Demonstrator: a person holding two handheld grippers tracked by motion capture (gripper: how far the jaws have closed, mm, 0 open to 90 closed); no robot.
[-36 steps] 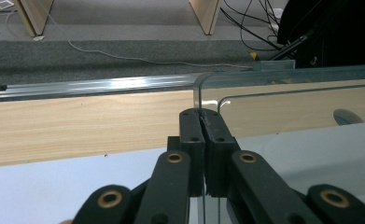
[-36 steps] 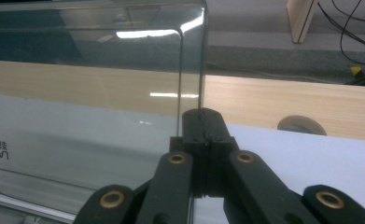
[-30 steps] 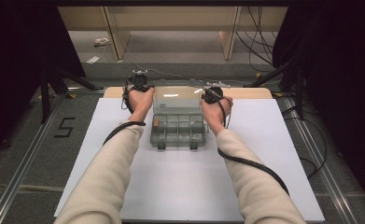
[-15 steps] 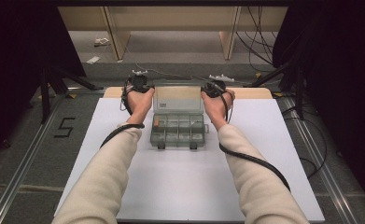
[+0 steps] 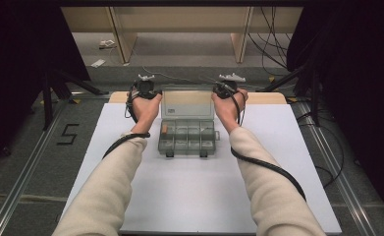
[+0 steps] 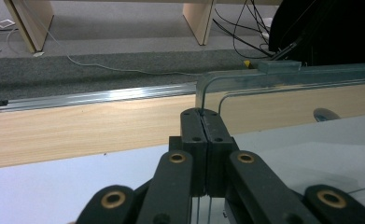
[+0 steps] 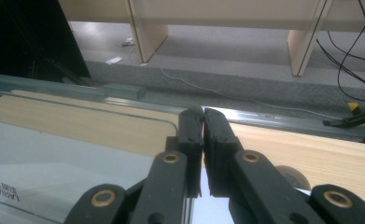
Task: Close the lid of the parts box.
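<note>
Each hand-held gripper, left [image 5: 145,88] and right [image 5: 225,88], was clamped shut on a side edge of the clear lid [image 5: 188,103], raised upright over the organizer box [image 5: 187,137] mid-tabletop [image 5: 288,147]; swinging both evenly would likely spare the hinge from twisting.

A white table [image 5: 145,191] with a pale wooden far edge carries the work. A grey compartment box [image 5: 187,138] rests near its middle, lid raised.
</note>
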